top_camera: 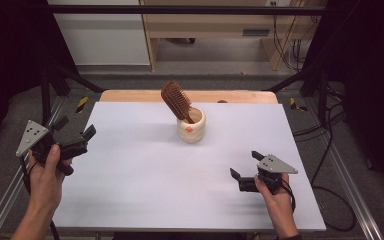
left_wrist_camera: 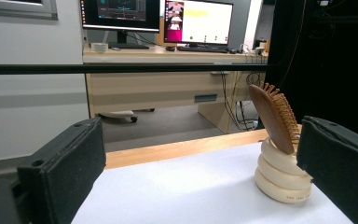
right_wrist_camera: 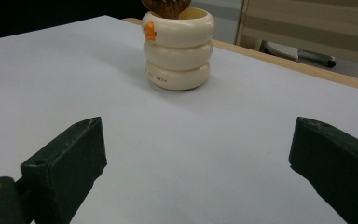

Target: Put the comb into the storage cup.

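Brown wooden hairbrush (top_camera: 175, 100) already stood in ribbed cream ceramic cup (top_camera: 191, 126); left claw (top_camera: 75, 136) and right claw (top_camera: 244, 167) gaped wide, empty, well apart from it.

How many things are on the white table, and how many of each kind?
Hairbrush: 1, standing tilted in the cup
Cream ringed cup: 1
Tongs: 2, left and right, both open and holding nothing
Total: 4

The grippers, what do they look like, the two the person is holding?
Both are black handheld tools. The left tool and right tool each carry a grey three-cornered plate dotted with small holes on top, and end in two thick, blocky black jaws with a round hole near the base. A dark cable trails from each. The forearms are bare, with no sleeves.
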